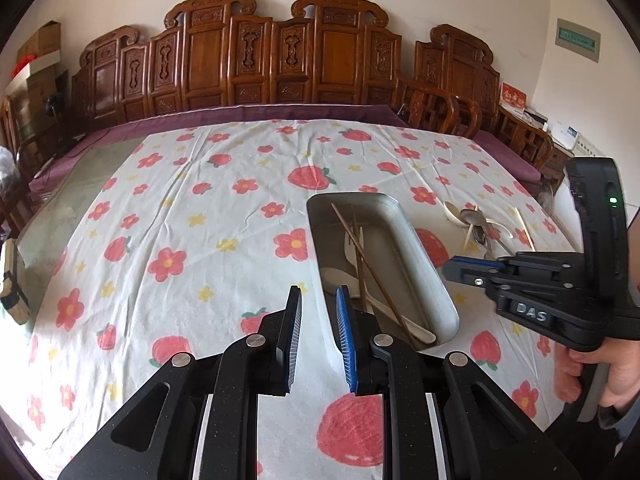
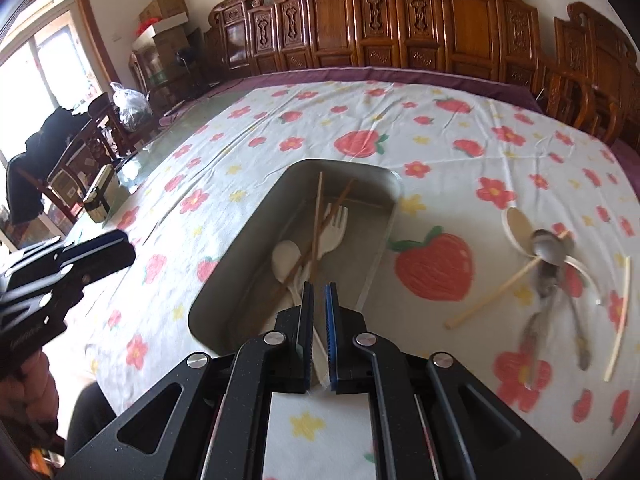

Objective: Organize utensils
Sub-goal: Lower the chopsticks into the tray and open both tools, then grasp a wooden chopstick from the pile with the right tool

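Note:
A metal tray lies on the flowered tablecloth and holds brown chopsticks, a white fork and a white spoon. My left gripper is open and empty, just left of the tray's near end. My right gripper hovers over the tray's near end, jaws a narrow gap apart and empty; it also shows in the left wrist view. Loose on the cloth right of the tray lie a white spoon, metal spoons and pale chopsticks.
Carved wooden chairs line the table's far side. A small box stands at the table's left edge, with cardboard boxes and a plastic bag beyond. The tablecloth stretches left of the tray.

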The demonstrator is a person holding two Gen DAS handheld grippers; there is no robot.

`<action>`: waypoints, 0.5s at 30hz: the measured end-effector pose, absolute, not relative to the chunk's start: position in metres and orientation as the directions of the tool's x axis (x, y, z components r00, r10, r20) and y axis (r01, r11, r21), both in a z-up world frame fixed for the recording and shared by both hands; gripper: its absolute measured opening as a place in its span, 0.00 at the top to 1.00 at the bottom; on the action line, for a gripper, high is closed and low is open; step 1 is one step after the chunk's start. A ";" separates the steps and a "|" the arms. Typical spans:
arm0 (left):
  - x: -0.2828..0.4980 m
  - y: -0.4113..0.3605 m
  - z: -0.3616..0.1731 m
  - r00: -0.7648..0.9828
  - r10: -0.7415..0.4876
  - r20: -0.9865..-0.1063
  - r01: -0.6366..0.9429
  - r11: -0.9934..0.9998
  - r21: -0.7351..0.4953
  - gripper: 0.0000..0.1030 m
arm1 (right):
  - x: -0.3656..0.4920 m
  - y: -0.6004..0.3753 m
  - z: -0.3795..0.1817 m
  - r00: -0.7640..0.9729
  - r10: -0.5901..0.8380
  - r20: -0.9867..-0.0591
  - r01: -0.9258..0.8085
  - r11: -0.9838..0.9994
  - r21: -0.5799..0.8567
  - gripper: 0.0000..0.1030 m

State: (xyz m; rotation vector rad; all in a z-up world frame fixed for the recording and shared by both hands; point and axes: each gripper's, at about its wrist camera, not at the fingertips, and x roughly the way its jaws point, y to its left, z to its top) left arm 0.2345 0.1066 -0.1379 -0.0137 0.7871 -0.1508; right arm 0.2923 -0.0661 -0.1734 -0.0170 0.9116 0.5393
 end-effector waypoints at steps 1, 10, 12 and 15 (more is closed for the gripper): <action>0.234 0.106 -0.138 0.696 -0.140 -0.704 0.133 0.989 -0.065 0.83 | 0.286 -0.074 -0.171 0.496 0.433 -0.753 -0.453 0.868 0.201 0.93; 0.224 0.074 -0.128 0.698 -0.154 -0.699 0.185 0.982 -0.032 0.77 | 0.244 -0.144 -0.165 0.529 0.398 -0.750 -0.429 0.888 0.168 0.93; 0.221 0.060 -0.125 0.698 -0.170 -0.696 0.212 0.977 -0.025 0.76 | 0.239 -0.160 -0.165 0.539 0.381 -0.751 -0.413 0.897 0.158 0.93; 0.221 0.039 -0.125 0.686 -0.209 -0.697 0.254 0.966 -0.040 0.73 | 0.233 -0.180 -0.166 0.555 0.350 -0.755 -0.396 0.909 0.131 0.93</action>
